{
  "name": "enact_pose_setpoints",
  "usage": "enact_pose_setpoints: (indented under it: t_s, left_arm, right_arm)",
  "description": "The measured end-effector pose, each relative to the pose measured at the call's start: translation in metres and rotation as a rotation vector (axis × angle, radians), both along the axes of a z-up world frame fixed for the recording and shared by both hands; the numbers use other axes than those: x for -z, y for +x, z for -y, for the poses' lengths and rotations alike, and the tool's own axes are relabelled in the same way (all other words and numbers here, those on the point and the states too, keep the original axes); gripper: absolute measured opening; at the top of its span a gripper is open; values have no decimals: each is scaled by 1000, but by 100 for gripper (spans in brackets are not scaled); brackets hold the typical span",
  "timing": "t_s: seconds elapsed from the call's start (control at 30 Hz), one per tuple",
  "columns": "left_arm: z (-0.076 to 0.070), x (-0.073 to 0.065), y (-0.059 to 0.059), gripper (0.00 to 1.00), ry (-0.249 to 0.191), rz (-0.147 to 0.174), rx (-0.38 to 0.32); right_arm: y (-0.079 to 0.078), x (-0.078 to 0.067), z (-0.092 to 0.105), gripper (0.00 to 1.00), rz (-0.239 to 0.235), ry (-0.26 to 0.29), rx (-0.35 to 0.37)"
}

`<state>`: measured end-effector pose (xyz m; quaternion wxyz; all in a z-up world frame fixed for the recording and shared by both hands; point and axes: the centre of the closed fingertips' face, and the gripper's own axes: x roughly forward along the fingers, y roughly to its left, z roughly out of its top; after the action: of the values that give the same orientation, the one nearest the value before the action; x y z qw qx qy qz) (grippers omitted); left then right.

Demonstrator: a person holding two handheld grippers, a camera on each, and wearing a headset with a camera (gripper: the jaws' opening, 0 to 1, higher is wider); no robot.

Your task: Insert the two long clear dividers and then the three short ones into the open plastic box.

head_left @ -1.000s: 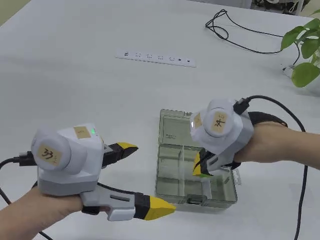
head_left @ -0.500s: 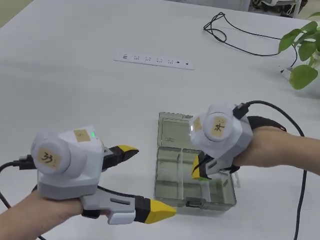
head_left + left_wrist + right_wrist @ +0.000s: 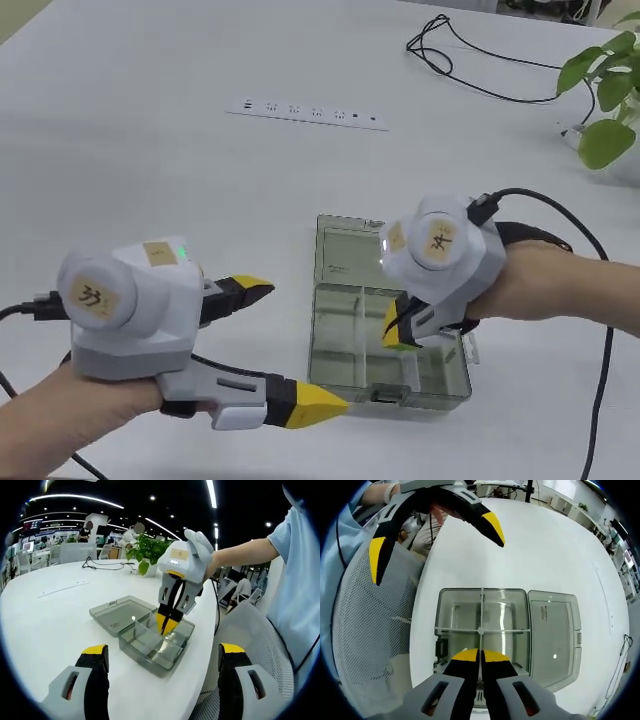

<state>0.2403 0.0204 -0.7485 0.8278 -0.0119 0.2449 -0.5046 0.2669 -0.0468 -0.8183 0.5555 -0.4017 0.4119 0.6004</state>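
The clear plastic box (image 3: 340, 372) lies open on the white table, its lid (image 3: 345, 252) flat behind it. Clear dividers (image 3: 481, 611) cross inside it. My right gripper (image 3: 398, 338) points down into the box, and its jaws are shut on the top edge of a thin clear divider (image 3: 481, 672). In the left gripper view, the right gripper (image 3: 165, 625) has its yellow tips inside the box (image 3: 131, 642). My left gripper (image 3: 288, 347) is held open to the left of the box, with nothing between its fingers (image 3: 95, 652).
A white power strip (image 3: 308, 113) lies farther back on the table. A black cable (image 3: 470, 70) loops at the back right, beside a green plant (image 3: 605, 90). The right gripper's cable (image 3: 600, 300) trails to the right. The table's near edge runs just in front of the box.
Almost nothing has changed. The right gripper stays in the box, shut on the divider, and the left gripper stays open beside it. The camera shifted slightly.
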Motion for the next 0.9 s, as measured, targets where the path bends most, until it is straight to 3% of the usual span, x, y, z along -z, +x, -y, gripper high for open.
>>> enact_pose_setpoints:
  t_s: [0.2, 0.27, 0.33, 0.43, 0.6, 0.83, 0.9]
  left_arm:
    - [1, 0, 0, 92, -4, -4, 0]
    - [1, 0, 0, 92, -2, -4, -1]
    - [1, 0, 0, 92, -3, -5, -1]
    - [0, 1, 0, 92, 0, -5, 0]
    - [1, 0, 2, 92, -3, -4, 0]
    - [0, -1, 3, 92, -2, 1, 0]
    - [0, -2, 3, 93, -4, 2, -1]
  right_arm:
    - [-1, 4, 1, 4, -5, 5, 2]
    - [2, 4, 0, 12, 5, 23, 6]
    - [8, -2, -6, 20, 47, 77, -8]
    - [14, -9, -8, 29, 53, 114, 18]
    - [14, -19, -8, 35, 36, 166, 42]
    - [6, -24, -3, 56, 24, 226, 68]
    - [4, -28, -5, 62, 11, 272, 116]
